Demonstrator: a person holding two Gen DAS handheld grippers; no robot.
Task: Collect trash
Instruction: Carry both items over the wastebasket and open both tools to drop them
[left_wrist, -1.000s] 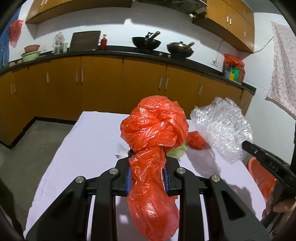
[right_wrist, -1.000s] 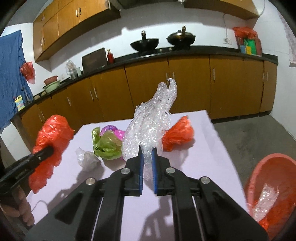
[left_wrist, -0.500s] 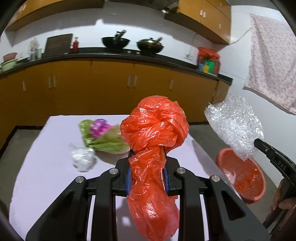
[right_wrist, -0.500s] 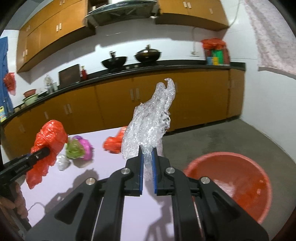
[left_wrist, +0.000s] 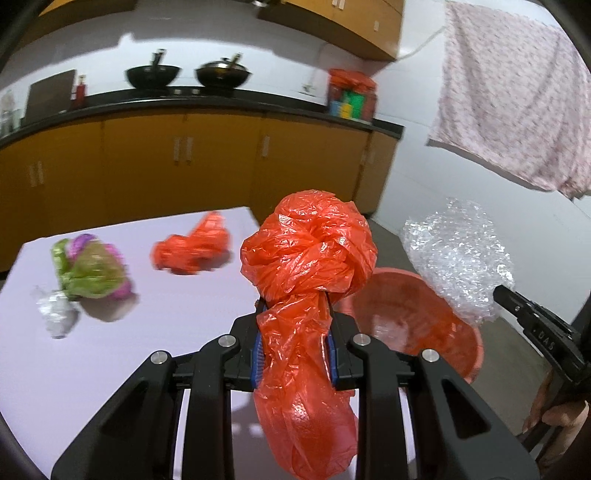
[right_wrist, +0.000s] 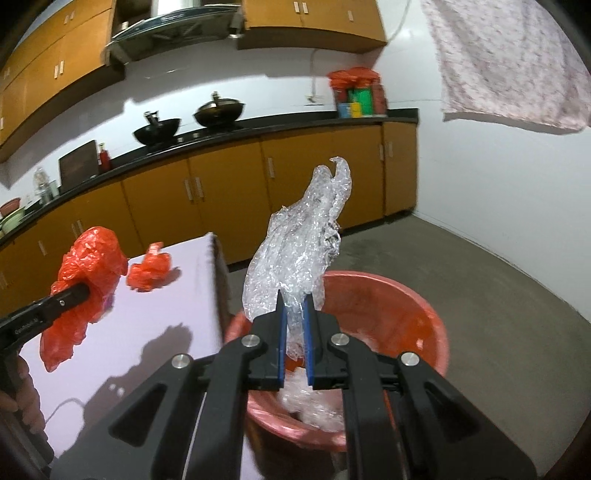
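Clamped red bag (left_wrist: 308, 258), bubble wrap (right_wrist: 295, 258)

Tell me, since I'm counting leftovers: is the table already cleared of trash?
No: a crumpled red bag, a green-and-pink wrapper and a clear plastic wad lie on the table.

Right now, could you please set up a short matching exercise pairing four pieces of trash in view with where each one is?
Things:
1. knotted red bag
2. bubble wrap
3. green and purple wrapper
4. loose red bag

Places:
A. lying near the table's far edge
B. in the right claw, over the red basin
C. in the left claw
D. on the table beside a small clear wad

Pairs: 1-C, 2-B, 3-D, 4-A
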